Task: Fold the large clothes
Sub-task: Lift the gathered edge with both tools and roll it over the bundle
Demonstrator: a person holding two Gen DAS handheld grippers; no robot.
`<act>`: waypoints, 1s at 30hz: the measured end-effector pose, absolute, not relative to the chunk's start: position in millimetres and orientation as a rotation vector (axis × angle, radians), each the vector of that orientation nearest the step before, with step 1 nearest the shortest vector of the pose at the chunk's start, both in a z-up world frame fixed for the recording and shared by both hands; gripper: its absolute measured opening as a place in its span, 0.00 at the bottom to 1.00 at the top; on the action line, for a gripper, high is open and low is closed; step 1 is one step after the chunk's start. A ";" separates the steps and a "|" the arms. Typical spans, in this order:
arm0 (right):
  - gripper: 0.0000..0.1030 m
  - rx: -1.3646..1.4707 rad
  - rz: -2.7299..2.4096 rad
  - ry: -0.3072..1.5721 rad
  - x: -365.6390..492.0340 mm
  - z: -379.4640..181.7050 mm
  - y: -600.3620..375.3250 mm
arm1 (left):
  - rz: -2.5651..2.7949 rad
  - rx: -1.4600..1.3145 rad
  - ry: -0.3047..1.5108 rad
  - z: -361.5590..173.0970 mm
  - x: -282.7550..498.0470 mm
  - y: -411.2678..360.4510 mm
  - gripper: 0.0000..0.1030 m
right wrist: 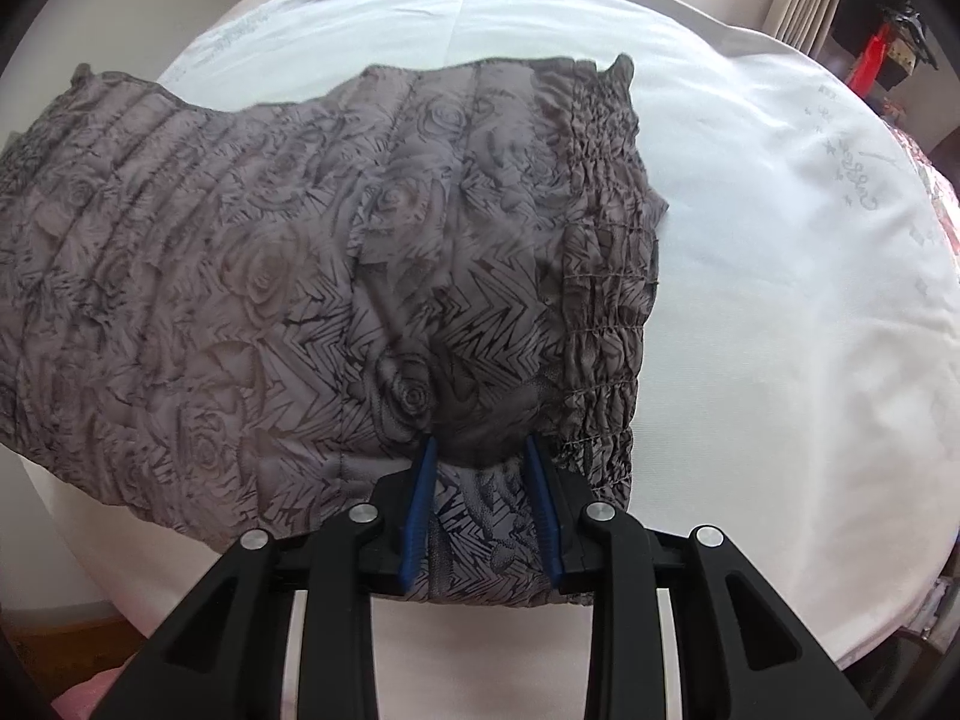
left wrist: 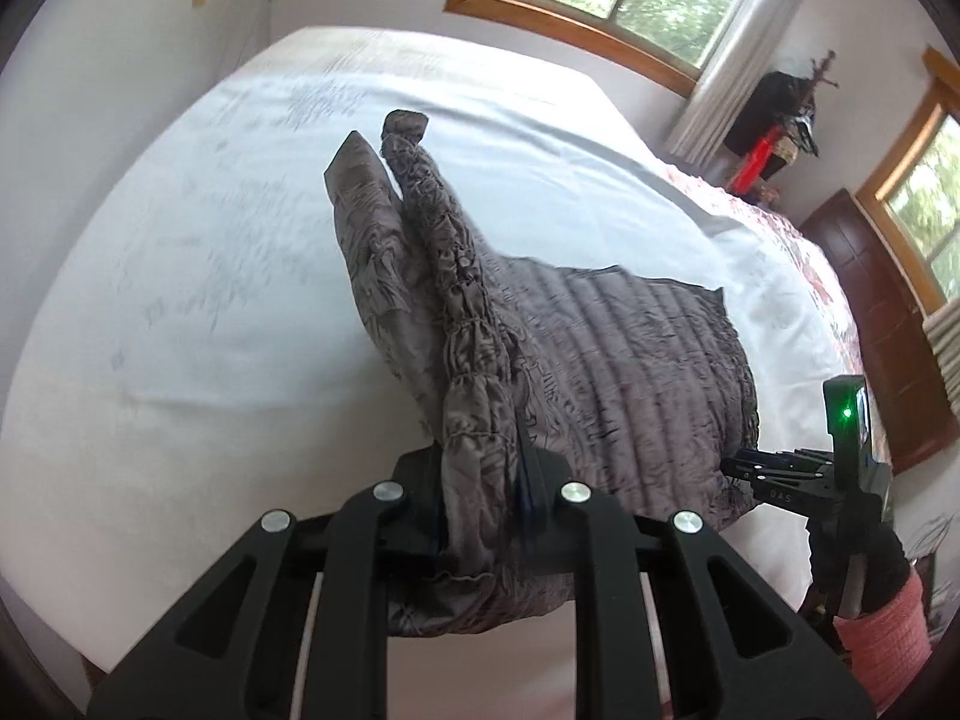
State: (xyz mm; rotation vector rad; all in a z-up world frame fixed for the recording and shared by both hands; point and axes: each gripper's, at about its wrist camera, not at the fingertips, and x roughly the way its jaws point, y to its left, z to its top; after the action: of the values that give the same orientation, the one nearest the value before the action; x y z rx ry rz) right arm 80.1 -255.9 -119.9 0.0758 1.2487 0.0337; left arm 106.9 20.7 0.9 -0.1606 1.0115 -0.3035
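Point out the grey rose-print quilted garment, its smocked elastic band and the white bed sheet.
Grey rose-print quilted garment (right wrist: 240,276): right wrist view, flat quilted panel.
Smocked elastic band (right wrist: 606,276): right wrist view, gathered strip.
White bed sheet (left wrist: 180,300): left wrist view, bare area.

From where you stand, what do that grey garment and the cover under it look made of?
Grey garment: thin woven fabric, probably synthetic, faint sheen, rose and zigzag print, quilted ribs, a gathered elastic-looking band. White cover: smooth matte cloth, probably cotton or a blend; it shows soft creases.
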 end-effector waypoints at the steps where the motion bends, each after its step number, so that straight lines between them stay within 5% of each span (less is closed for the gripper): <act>1: 0.29 0.077 0.037 1.242 77.9 -115.9 -256.5 | -0.310 -0.151 1.005 5.3 106.7 14.8 0.15; 30: 0.29 0.130 0.082 1.160 38.7 -67.0 -312.3 | -0.479 0.009 0.980 11.6 115.0 -137.0 0.15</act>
State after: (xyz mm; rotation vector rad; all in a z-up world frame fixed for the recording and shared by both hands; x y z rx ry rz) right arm 38.7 -312.3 -67.0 0.1303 1.1604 0.0820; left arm 115.0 -137.0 11.6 0.0089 0.9798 -0.4795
